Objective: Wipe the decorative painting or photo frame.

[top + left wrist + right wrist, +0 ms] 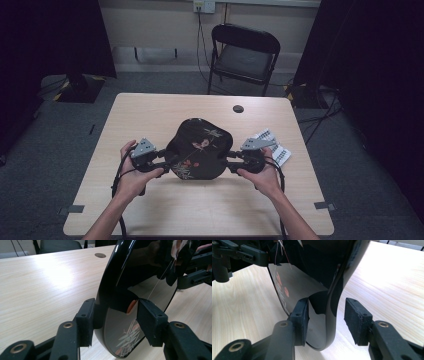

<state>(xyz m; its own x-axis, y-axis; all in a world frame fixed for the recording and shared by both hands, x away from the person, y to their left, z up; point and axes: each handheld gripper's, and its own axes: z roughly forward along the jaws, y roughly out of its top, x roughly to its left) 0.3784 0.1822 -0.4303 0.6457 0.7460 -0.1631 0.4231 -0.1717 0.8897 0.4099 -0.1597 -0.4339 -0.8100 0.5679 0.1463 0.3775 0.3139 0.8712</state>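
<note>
On the light wooden table [150,210], the left gripper [167,161] sits at the left edge of a black lacquered tray [200,147], held in the person's left hand [131,175]. In the left gripper view the tray's rim [100,305] stands between the two pads: the outer pad [86,320] lies against the rim's outside, while the inner pad [150,320] is clear of the glossy inner face, so the jaws straddle the rim without clamping it. The tray occupies the middle of the table, painted with reddish flowers and pale leaves, and appears tilted, its far side raised. The right gripper [231,161], in the right hand [262,175], meets the tray's right edge. In the right gripper view the rim [332,322] runs between the pads; the inner pad [302,320] is close against the tray's inside and the outer pad [355,320] stands apart from it, the jaws open about it. Just behind the right gripper lie white patterned cards [277,150]. A dark round grommet [238,108] marks the table's far edge, with a black folding chair [244,55] beyond.
</note>
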